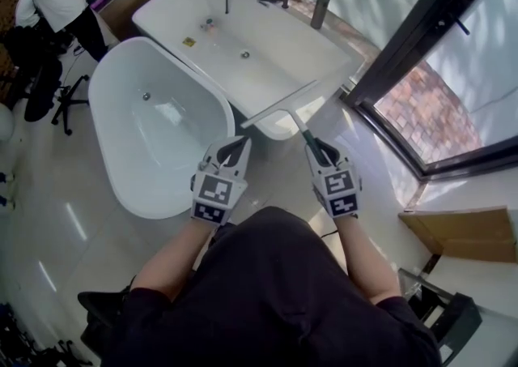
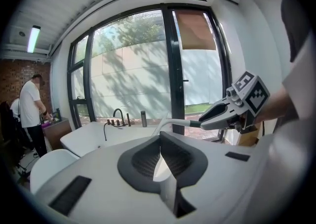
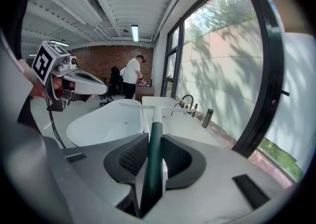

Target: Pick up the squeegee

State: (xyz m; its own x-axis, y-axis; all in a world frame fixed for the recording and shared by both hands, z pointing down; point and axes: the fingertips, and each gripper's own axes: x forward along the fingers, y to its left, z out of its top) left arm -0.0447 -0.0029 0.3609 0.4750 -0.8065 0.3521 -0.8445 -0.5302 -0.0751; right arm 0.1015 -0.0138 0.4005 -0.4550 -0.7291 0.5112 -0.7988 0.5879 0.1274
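R gripper [image 1: 316, 148]: I've got it clamped on squeegee [image 1: 279, 104] by green handle, blade fwd; L gripper [image 2: 160, 161]: jaws pressed together, nothing between; oval tub [image 1: 105, 106], rect. tub [image 1: 324, 53] ahead.

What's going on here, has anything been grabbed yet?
A person holds a claw in each hand. The right claw is shut on the green handle of the squeegee, held up off the floor in front of a white bathtub. The left claw is shut and empty, alongside.
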